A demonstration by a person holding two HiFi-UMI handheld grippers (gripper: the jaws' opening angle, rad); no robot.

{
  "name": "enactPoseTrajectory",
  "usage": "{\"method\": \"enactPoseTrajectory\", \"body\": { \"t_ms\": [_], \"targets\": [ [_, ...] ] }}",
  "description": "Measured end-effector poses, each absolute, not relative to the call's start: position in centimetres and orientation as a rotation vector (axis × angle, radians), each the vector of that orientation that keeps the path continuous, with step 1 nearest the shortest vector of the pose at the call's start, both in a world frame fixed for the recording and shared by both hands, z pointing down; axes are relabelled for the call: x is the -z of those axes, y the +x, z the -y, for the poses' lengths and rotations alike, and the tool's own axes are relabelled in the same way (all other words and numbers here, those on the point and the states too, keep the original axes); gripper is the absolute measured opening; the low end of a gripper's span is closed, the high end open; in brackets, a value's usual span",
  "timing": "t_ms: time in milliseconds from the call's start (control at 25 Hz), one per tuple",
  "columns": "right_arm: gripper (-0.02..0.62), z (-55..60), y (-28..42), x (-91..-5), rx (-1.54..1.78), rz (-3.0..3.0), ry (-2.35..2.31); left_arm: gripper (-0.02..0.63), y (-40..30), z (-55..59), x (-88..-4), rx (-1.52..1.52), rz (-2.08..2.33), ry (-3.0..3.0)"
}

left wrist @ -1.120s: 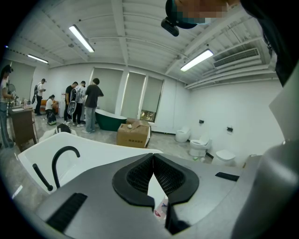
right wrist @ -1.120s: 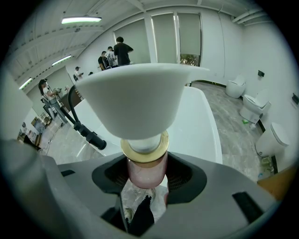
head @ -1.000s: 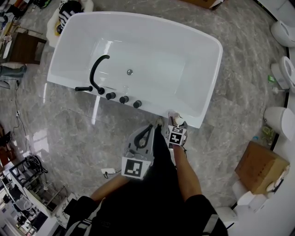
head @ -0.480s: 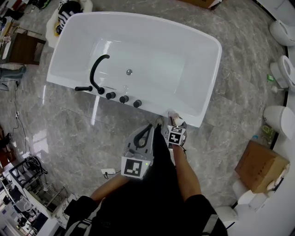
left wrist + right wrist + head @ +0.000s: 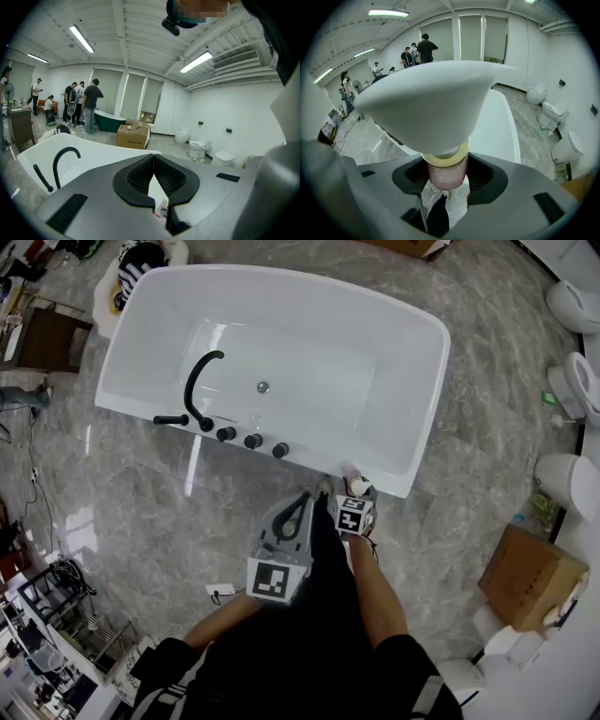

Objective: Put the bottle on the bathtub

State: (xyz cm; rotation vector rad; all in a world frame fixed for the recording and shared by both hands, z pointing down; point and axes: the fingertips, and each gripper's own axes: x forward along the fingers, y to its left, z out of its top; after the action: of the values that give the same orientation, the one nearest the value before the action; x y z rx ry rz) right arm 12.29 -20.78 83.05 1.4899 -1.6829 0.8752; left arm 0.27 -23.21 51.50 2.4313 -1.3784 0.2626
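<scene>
On the near rim of the white bathtub [image 5: 403,343] stands a curved black faucet [image 5: 190,385]. A brown cardboard box [image 5: 528,577] lies to its right, nearer.

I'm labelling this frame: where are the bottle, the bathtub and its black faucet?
bottle [image 5: 443,172]: right gripper view, on the pink body clamped between the jaws.
bathtub [image 5: 281,282]: head view, on the far rim.
faucet [image 5: 187,390]: head view, on the curved spout.

Glossy grey marbled floor [image 5: 122,502] lies beneath the left tool [image 5: 153,161]. Ahead of it, white walls [image 5: 220,108] meet tall blinded windows [image 5: 140,96], with strip lights [image 5: 82,38] on the ceiling and a cardboard box [image 5: 132,136] beyond. Right of the right tool [image 5: 449,174], white toilets [image 5: 555,111] line the wall. A brown carton [image 5: 530,577] sits on the floor beside them. A dark tub [image 5: 110,120], perhaps green, stands far ahead.
</scene>
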Motion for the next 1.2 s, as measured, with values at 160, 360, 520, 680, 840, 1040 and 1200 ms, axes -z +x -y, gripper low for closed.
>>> {"method": "enactPoseTrajectory", "body": {
  "t_ms": [160, 360, 520, 680, 840, 1040, 1200],
  "targets": [
    [0.221, 20.9, 12.3, -83.1, -0.877, 1.691, 1.484, 0.017, 0.1, 23.2, -51.3, -0.257, 1.382, 2.435],
    [0.221, 20.8, 12.2, -83.2, -0.887, 1.691, 1.488, 0.017, -0.3, 23.1, -51.3, -0.26, 1.38, 2.442],
    [0.222, 20.6, 12.3, -83.3, -0.896, 1.689, 1.486, 0.017, -0.3, 22.9, -51.3, -0.256, 1.381, 2.442],
    [0.222, 20.3, 12.4, -83.0, -0.892, 1.681, 1.49, 0.017, -0.5, 22.7, -50.7, -0.243, 1.383, 2.446],
    [0.222, 19.8, 12.6, -82.4, -0.887, 1.681, 1.498, 0.017, -0.7, 22.0, -50.2, -0.228, 1.386, 2.457],
    [0.222, 18.8, 12.4, -81.5, -0.891, 1.684, 1.503, 0.017, -1.1, 20.8, -49.5, -0.218, 1.38, 2.472],
    [0.222, 17.4, 12.2, -80.7, -0.889, 1.676, 1.52, 0.017, -1.7, 19.4, -48.7, -0.202, 1.376, 2.499]
  ]
}}
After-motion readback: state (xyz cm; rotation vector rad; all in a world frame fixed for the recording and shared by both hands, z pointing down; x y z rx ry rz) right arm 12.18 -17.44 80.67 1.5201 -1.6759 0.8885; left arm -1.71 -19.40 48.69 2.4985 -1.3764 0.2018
